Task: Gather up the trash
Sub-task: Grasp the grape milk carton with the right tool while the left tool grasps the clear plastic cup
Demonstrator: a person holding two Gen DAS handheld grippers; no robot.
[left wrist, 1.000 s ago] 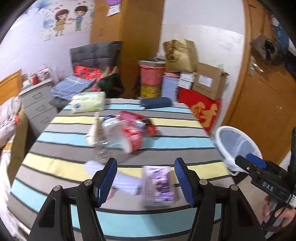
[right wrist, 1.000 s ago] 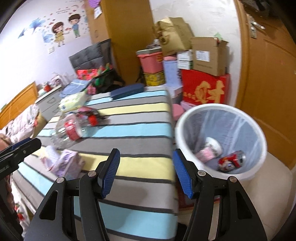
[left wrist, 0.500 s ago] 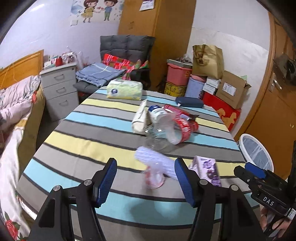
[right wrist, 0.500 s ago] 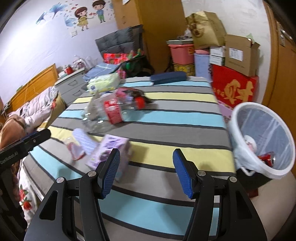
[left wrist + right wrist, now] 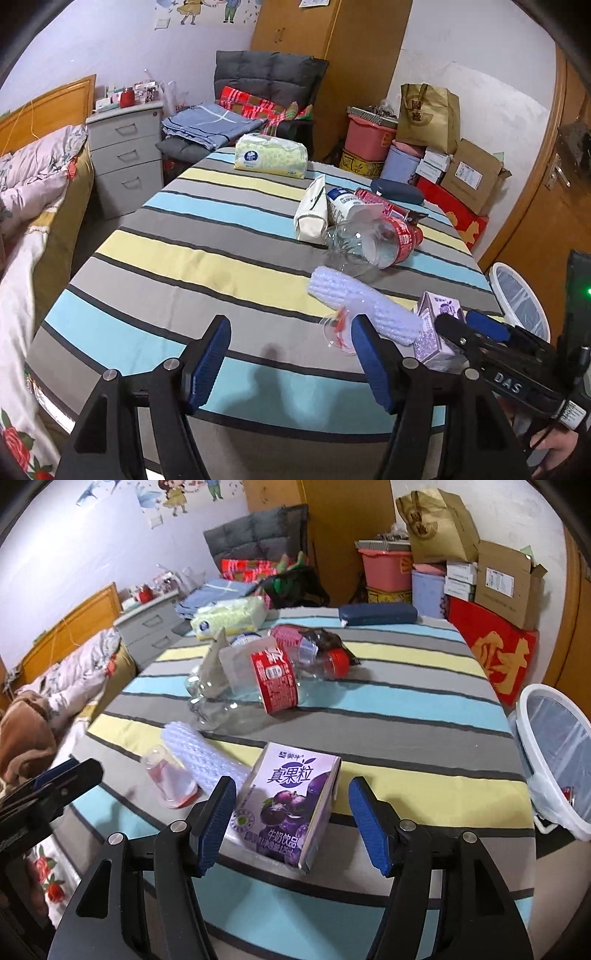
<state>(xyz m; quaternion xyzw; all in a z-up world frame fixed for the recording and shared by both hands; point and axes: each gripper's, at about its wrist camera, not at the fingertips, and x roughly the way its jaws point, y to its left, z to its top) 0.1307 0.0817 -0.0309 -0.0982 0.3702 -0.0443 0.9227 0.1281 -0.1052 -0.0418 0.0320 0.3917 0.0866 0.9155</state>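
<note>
Your right gripper (image 5: 291, 821) has its fingers (image 5: 218, 823) apart and opening, and the purple milk carton (image 5: 286, 805) lies between them near the desk's (image 5: 406, 716) near edge — the pads are not pressing on it. Your left gripper (image 5: 290, 363) is also apart and opening, with only striped cloth between its fingers; the small clear cup (image 5: 338, 328) sits just beside its right finger. A white foam sleeve (image 5: 201, 755) lies between cup and carton. Toward the desk's middle — a crushed clear bottle (image 5: 255, 679) with a red label. The white bin (image 5: 554, 753) stands off the desk's right edge.
</note>
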